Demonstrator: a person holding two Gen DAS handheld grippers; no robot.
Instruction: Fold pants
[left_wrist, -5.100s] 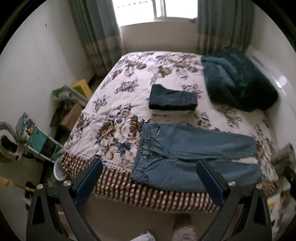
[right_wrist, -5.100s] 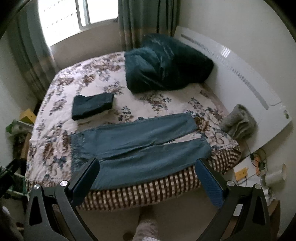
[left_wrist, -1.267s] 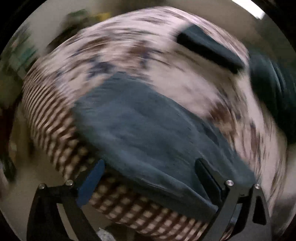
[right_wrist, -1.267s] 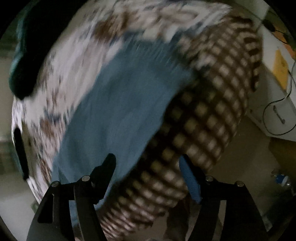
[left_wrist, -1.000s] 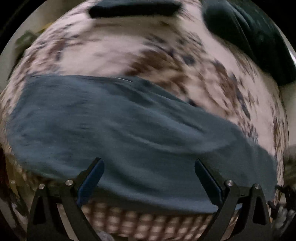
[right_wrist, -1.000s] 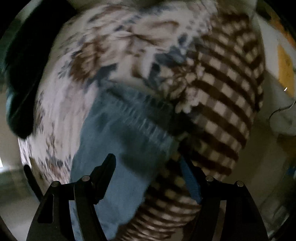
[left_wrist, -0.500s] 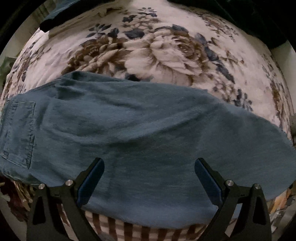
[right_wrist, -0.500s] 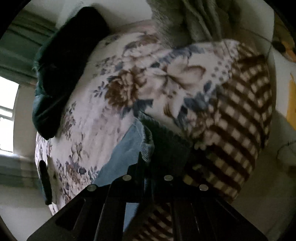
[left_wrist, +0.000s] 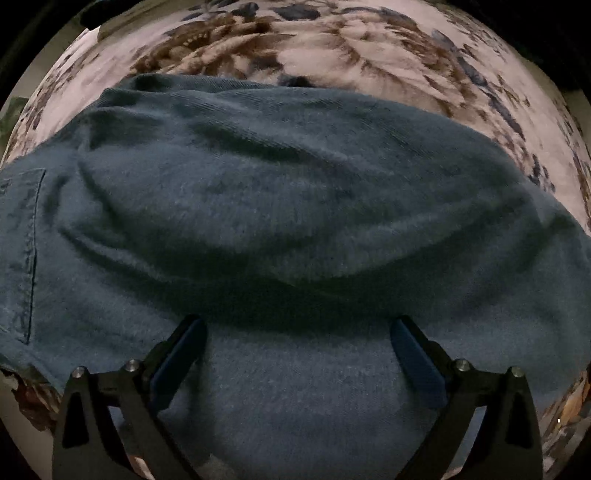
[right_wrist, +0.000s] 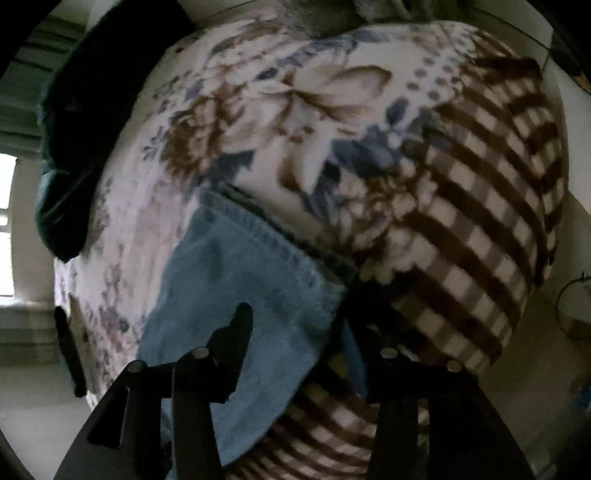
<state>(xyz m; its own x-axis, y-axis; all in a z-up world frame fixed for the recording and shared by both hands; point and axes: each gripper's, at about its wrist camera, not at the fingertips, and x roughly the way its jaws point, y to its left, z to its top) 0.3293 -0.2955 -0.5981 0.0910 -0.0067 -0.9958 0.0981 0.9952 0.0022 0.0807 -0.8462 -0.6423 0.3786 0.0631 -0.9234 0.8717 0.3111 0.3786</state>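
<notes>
Pants (left_wrist: 295, 206) btwn left tool (left_wrist: 297, 332) fingers

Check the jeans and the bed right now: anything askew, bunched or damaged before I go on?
The jeans are not flat: a raised ridge of denim with a dark shadow beneath runs just ahead of the open left gripper. The hem near the right gripper hangs at the bedspread's checked edge. No visible damage.

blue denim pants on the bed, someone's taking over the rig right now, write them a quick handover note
Left hand-held gripper: open, low over the middle of the blue denim pants, gripping nothing.
Right hand-held gripper: fingers apart around the hem corner at the edge of the floral blanket; grip not confirmed.
Done: pants lie spread flat along the bed edge.
Left: close on the hem, grip the middle, make every fold.
</notes>
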